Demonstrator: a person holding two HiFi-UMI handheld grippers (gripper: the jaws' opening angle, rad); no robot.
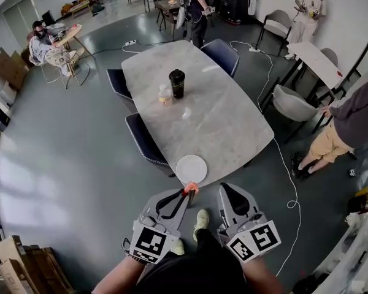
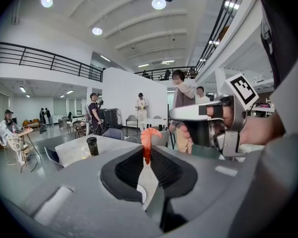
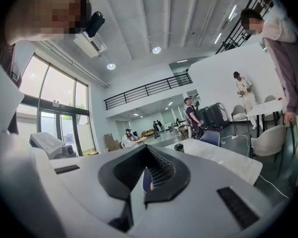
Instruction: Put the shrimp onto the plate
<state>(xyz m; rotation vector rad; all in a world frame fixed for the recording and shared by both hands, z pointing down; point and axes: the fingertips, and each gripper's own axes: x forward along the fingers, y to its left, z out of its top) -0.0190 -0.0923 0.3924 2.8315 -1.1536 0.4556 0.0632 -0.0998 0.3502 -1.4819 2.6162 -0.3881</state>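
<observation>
An orange shrimp (image 1: 191, 189) is pinched by its tail in my left gripper (image 1: 186, 194), just off the near edge of the marble table (image 1: 214, 115). In the left gripper view the shrimp (image 2: 148, 142) sticks up from the shut jaws. The empty white plate (image 1: 191, 168) sits on the table's near edge, just beyond the shrimp. Beside it, my right gripper (image 1: 224, 192) hangs shut with nothing in it; the right gripper view shows its jaws (image 3: 145, 180) closed together. In the left gripper view, the right gripper (image 2: 208, 120) appears held in a hand.
A black cup (image 1: 177, 83) and a small bottle (image 1: 165, 95) stand mid-table. Blue chairs (image 1: 145, 141) line the table's left side, grey ones (image 1: 292, 106) the right. A white cable (image 1: 287, 164) trails on the floor. A person (image 1: 343, 127) stands to the right; others are farther off.
</observation>
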